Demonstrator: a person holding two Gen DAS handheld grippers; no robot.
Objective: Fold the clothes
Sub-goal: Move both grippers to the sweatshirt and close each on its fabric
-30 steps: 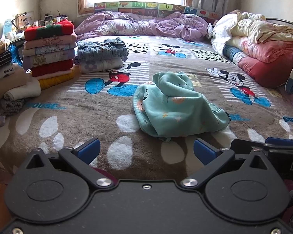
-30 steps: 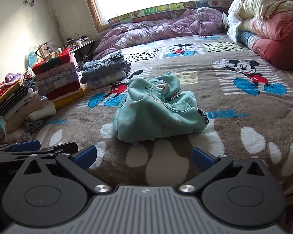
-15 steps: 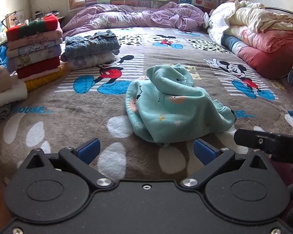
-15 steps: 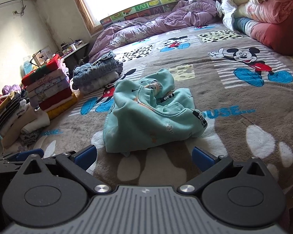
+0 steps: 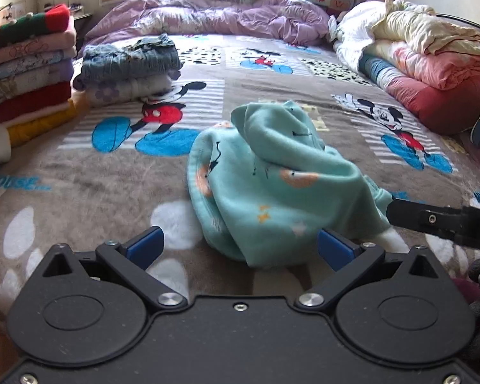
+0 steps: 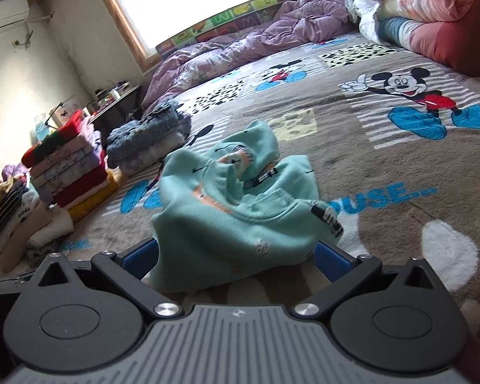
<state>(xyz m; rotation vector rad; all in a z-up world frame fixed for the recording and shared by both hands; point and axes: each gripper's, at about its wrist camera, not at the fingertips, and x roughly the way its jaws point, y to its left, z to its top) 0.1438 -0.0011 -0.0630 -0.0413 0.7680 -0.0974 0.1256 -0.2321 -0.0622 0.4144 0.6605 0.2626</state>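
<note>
A crumpled teal sweatshirt (image 5: 281, 185) with small printed figures lies in a heap on the brown Mickey Mouse blanket (image 5: 80, 172). My left gripper (image 5: 240, 246) is open, and the garment's near edge lies between its blue fingertips. My right gripper (image 6: 236, 256) is open too, low at the sweatshirt (image 6: 236, 211), with the near hem between its blue fingertips. The right gripper's black body shows at the right edge of the left wrist view (image 5: 438, 220).
Stacks of folded clothes (image 5: 28, 73) stand at the left edge of the bed. Folded jeans and a floral piece (image 5: 128, 67) lie beyond. A purple duvet (image 5: 214, 19) lies along the headboard. Rolled quilts (image 5: 432, 73) pile at the right.
Both grippers have moved forward and lower to the teal sweatshirt, which now fills the gap between each pair of fingertips. Both stay open.
</note>
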